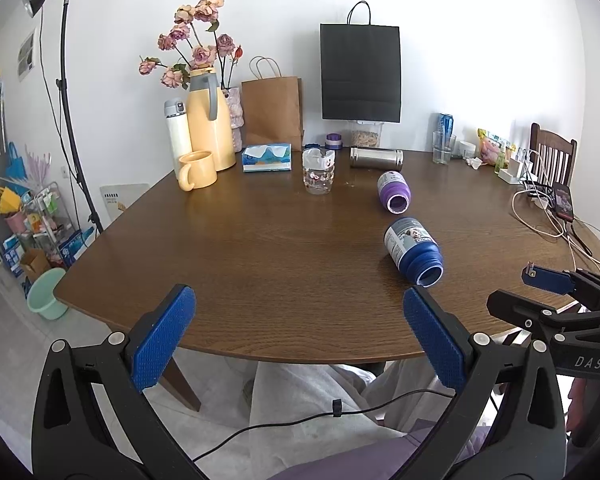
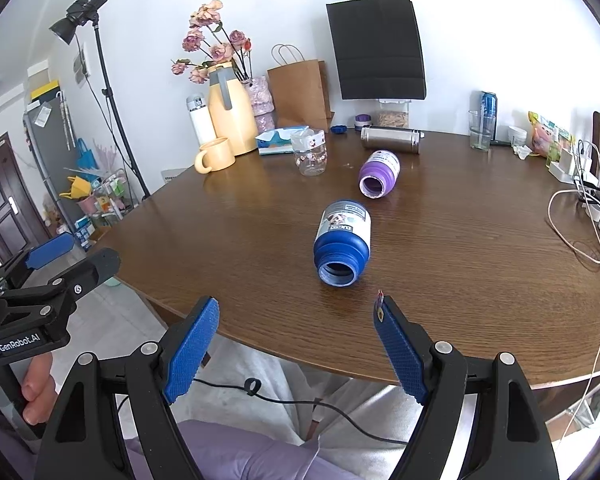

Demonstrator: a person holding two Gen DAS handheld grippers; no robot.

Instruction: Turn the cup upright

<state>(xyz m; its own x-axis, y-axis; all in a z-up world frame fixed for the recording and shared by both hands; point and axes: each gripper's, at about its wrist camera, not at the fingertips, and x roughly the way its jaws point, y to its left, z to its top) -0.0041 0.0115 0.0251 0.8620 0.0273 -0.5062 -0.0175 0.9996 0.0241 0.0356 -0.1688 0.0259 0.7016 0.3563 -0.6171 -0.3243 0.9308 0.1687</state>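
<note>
Blue cup (image 2: 342, 242): lies on its side on the table (image 2: 440, 264), open mouth turned toward you; this is the landmark for the entries below.
Purple cup (image 2: 379, 174): also on its side, beyond the blue cup and well apart from it, mouth toward you.
Clear glass (image 2: 309, 153): stands upright, farther back than the blue cup and to its left.
Steel flask (image 2: 391, 140): lies flat behind the purple cup, well beyond the blue cup.
Yellow mug (image 1: 196, 169): far to the left of the blue cup, just in front of the yellow jug (image 1: 211, 120).
Left tongs (image 1: 300, 340): your pads are spread wide and hold nothing; they hover at the table's near edge, short of the blue cup and to its left.
Right tongs (image 2: 298, 342): your pads are spread wide and hold nothing; they sit at the near edge, the blue cup's mouth just ahead between them, not touching.
</note>
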